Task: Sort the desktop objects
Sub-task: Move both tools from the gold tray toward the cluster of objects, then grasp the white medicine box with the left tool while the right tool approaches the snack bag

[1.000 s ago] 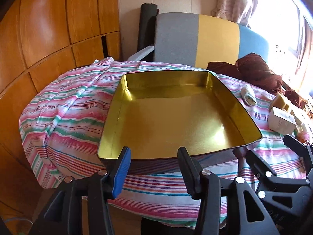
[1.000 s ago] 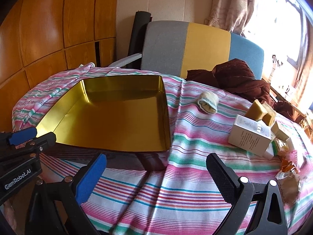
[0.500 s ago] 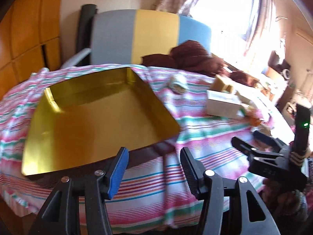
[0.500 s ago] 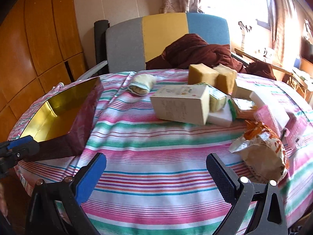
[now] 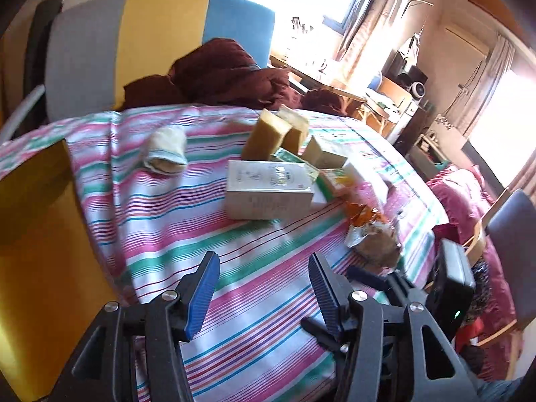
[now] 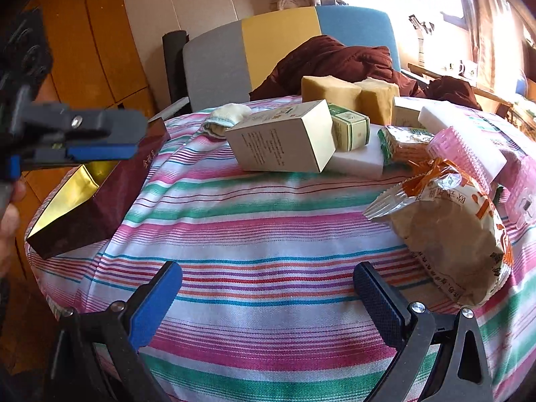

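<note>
A gold-lined tin tray (image 5: 33, 234) with dark red outer walls (image 6: 100, 201) sits at the left of the striped tablecloth (image 6: 268, 234). A pile lies to its right: a white carton (image 5: 268, 191) (image 6: 284, 140), a small green box (image 6: 350, 127), yellow blocks (image 5: 271, 134) (image 6: 331, 90), a rolled cloth (image 5: 165, 150) (image 6: 224, 117), white foam blocks (image 6: 361, 157), a pink item (image 6: 469, 154) and a snack packet (image 5: 372, 234) (image 6: 445, 224). My left gripper (image 5: 263, 274) (image 6: 132, 137) is open and empty above the tray's near corner. My right gripper (image 6: 264, 281) is open, empty, just left of the packet.
A grey, yellow and blue chair (image 6: 284, 43) stands behind the table with a brown garment (image 6: 335, 57) draped on it. Wooden panelling (image 6: 83, 50) lines the left wall. Cluttered furniture and a bright window (image 5: 385, 93) lie to the right. A hand (image 6: 8, 211) shows at the left edge.
Both grippers swung right, away from the tray and toward the pile. The tray slid to the left edge of both views. Both grippers stayed open.
</note>
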Tool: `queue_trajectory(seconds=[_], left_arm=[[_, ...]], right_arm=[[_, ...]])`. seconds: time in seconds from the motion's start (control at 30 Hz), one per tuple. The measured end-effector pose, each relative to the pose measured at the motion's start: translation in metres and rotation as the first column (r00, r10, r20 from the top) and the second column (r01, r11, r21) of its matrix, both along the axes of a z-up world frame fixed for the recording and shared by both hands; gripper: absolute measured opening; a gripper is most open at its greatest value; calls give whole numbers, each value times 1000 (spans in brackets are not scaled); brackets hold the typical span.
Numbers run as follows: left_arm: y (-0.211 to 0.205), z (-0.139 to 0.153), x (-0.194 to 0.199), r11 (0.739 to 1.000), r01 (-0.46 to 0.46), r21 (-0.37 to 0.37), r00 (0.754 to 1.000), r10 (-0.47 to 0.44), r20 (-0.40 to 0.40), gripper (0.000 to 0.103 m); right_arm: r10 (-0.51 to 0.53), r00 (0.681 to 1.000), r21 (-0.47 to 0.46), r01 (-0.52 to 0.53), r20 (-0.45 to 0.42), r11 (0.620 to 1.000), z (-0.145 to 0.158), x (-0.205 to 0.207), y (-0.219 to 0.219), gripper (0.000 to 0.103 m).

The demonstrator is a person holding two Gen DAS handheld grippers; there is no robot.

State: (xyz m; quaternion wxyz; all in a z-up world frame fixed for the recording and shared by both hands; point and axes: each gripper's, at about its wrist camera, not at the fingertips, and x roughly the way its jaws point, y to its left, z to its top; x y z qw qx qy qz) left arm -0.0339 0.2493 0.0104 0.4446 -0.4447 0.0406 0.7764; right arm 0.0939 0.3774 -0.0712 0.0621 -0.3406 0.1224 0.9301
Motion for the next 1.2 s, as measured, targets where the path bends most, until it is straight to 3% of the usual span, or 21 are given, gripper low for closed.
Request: queue_trajectory(seconds=[0.13,0.43,0.63,0.8,0.97,1.2], left_arm=[[41,-2,-9,999,38,7,998,-38,56,60],[125,3,-1,978,204,-40,979,-205,-18,60],[154,-1,-17,979,169,-110,977,-181,-109,60],[178,-13,-38,973,189,-134,977,-201,-75,60],[177,-34,-36,957,257,-135,966,-258,10,60],[138,-34,-9,933,319,-166,944,-328,-29,60]], right_arm=[[17,999,7,-16,-38,1000,-5,2,1,103],[50,992,-27,-53,-120,998,-11,9,9,103],[57,985,-57,-68,-163,996,-12,11,13,103],[61,982,-73,-75,-180,994,-12,12,14,103],[61,981,-79,-77,-187,994,-13,12,15,103],[61,982,-68,-75,-178,995,-13,12,14,103]])
